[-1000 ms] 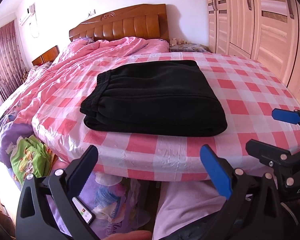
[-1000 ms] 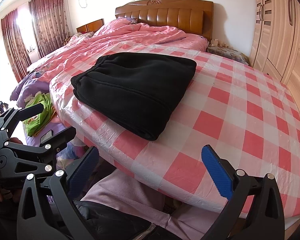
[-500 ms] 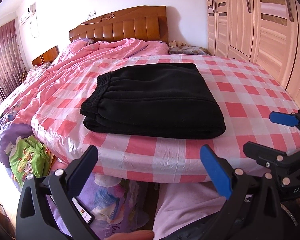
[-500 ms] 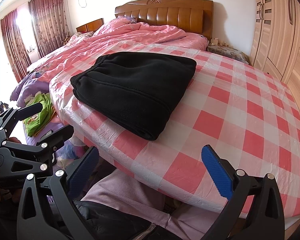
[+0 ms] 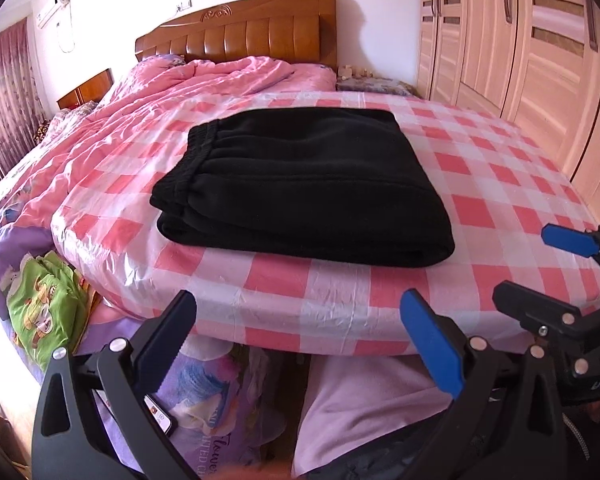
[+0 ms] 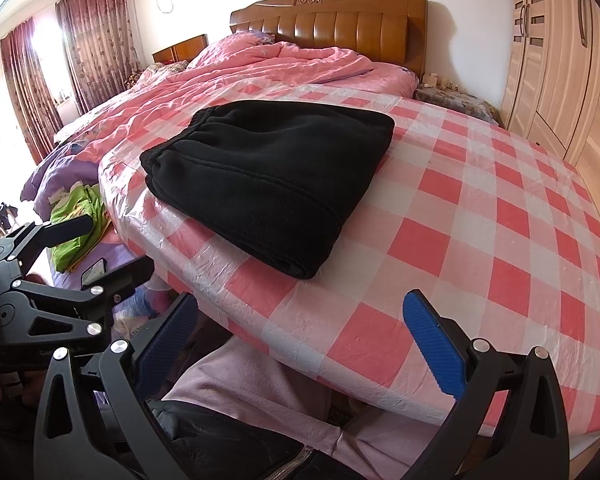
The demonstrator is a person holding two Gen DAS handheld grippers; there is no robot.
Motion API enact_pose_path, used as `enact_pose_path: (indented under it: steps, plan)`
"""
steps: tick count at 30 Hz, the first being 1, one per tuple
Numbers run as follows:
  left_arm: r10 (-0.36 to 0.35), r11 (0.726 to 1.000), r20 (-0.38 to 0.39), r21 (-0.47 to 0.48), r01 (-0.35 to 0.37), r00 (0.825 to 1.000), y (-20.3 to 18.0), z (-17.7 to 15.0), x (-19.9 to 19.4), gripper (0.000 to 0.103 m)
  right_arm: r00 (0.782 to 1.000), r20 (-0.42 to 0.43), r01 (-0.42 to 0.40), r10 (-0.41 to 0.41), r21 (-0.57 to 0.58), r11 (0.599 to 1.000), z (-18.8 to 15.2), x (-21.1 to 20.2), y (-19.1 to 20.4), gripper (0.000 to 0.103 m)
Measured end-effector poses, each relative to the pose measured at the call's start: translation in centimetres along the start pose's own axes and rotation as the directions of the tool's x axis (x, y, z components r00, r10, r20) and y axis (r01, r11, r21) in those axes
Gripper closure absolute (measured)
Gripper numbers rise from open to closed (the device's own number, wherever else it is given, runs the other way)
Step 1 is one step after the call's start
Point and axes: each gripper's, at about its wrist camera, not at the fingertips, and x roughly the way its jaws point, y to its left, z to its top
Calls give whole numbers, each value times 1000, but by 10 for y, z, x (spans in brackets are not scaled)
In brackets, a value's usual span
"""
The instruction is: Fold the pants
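The black pants [image 5: 300, 184] lie folded into a thick rectangle on the pink checked table cover [image 5: 500, 216], waistband to the left. They also show in the right wrist view [image 6: 272, 180]. My left gripper [image 5: 300, 344] is open and empty, held back below the table's near edge. My right gripper [image 6: 300, 340] is open and empty, off the near edge too. The right gripper also shows at the right of the left wrist view [image 5: 540, 272]. The left gripper shows at the left of the right wrist view [image 6: 100, 244].
A bed with a pink quilt [image 5: 188, 92] and wooden headboard [image 5: 256, 36] lies behind the table. Wardrobes [image 5: 520, 40] stand at the right. Green and purple bedding [image 5: 40, 308] lies low at the left. A phone [image 5: 156, 412] lies below. The person's pink-clad legs [image 6: 260, 392] are under the table edge.
Both grippers have drawn slightly lower and back from the table, staying open. The folded pants have not moved.
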Motion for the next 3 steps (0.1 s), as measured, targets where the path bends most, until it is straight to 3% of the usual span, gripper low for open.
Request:
enact_pose_path:
  steps: [3]
  plan:
    - [6, 1000, -4, 0, -6, 1000, 0, -1, 1, 1, 1000, -2, -1, 1, 3, 1000, -1, 0, 1, 4]
